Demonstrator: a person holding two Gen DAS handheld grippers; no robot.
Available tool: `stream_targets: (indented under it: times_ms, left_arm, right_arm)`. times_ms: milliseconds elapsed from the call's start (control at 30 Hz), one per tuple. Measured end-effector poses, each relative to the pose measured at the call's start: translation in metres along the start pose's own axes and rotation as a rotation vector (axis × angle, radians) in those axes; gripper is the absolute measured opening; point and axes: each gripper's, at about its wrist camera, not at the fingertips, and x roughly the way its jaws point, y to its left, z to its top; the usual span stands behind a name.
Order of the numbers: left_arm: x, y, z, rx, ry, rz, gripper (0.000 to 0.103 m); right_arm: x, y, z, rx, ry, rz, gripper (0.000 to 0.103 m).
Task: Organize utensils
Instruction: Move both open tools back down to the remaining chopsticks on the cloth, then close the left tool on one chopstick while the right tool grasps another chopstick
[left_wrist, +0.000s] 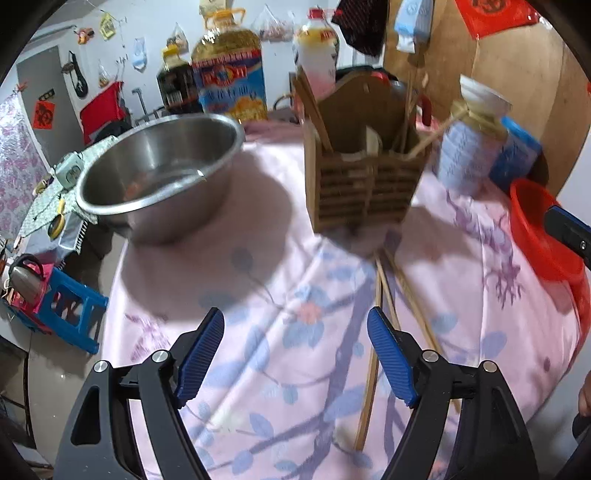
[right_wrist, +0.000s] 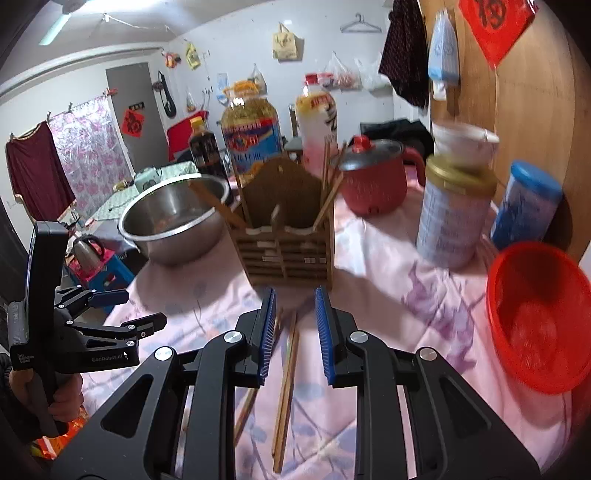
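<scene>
My left claw (left_wrist: 295, 354) and right claw (right_wrist: 293, 332) are black with ribbed blue pads. The bench's pink cloth (left_wrist: 280, 280) carries blue and purple blossoms. Pale tan wooden chopsticks (right_wrist: 286, 384) lie on it before the brown slatted wooden holder (right_wrist: 288, 240). Beside these sit a silver steel bowl (left_wrist: 159, 166), a red plastic basket (right_wrist: 535, 325) and a red pot (right_wrist: 373, 177).

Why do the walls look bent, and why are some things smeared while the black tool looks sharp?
Both views use fisheye lenses, so edges curve and corners go black. Left wrist view: the wooden utensil holder and tin are motion-blurred, and the steel bowl casts a broad soft shadow. Right wrist view: the red basket smears, while the right gripper stays crisp.
</scene>
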Motion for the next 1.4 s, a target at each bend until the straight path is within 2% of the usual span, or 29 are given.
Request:
stream_targets:
  times_ms: [367, 700, 900, 1200, 1233, 1267, 1300, 1333, 1367, 1400]
  left_arm:
    - [0.020, -0.017, -0.050, 0.088, 0.095, -0.056, 0.079]
    - [0.040, -0.032, -0.082, 0.146, 0.179, -0.115, 0.079]
    - [0.048, -0.036, -0.091, 0.161, 0.199, -0.135, 0.079]
    - [0.056, -0.037, -0.098, 0.148, 0.208, -0.134, 0.078]
    - [0.057, -0.037, -0.099, 0.149, 0.204, -0.132, 0.075]
    - [0.057, -0.037, -0.100, 0.154, 0.196, -0.128, 0.063]
    - [0.056, -0.038, -0.101, 0.170, 0.174, -0.107, 0.053]
    - [0.055, -0.039, -0.102, 0.182, 0.164, -0.105, 0.047]
    - [0.055, -0.039, -0.101, 0.187, 0.160, -0.120, 0.031]
    - [0.055, -0.039, -0.099, 0.187, 0.164, -0.128, 0.024]
  right_arm:
    - [0.015, -0.011, -0.059, 0.030, 0.145, -0.004, 0.024]
    - [0.027, 0.001, -0.123, -0.020, 0.294, 0.022, 0.024]
    - [0.033, 0.013, -0.146, -0.057, 0.341, 0.043, 0.024]
    - [0.046, 0.019, -0.156, -0.070, 0.350, 0.047, 0.023]
    - [0.047, 0.018, -0.158, -0.068, 0.345, 0.045, 0.020]
    - [0.046, 0.017, -0.158, -0.067, 0.335, 0.042, 0.018]
    - [0.046, 0.015, -0.158, -0.065, 0.328, 0.035, 0.012]
    - [0.046, 0.012, -0.158, -0.056, 0.325, 0.036, 0.008]
    - [0.047, 0.009, -0.158, -0.043, 0.324, 0.037, 0.007]
    - [0.047, 0.004, -0.158, -0.022, 0.320, 0.031, 0.007]
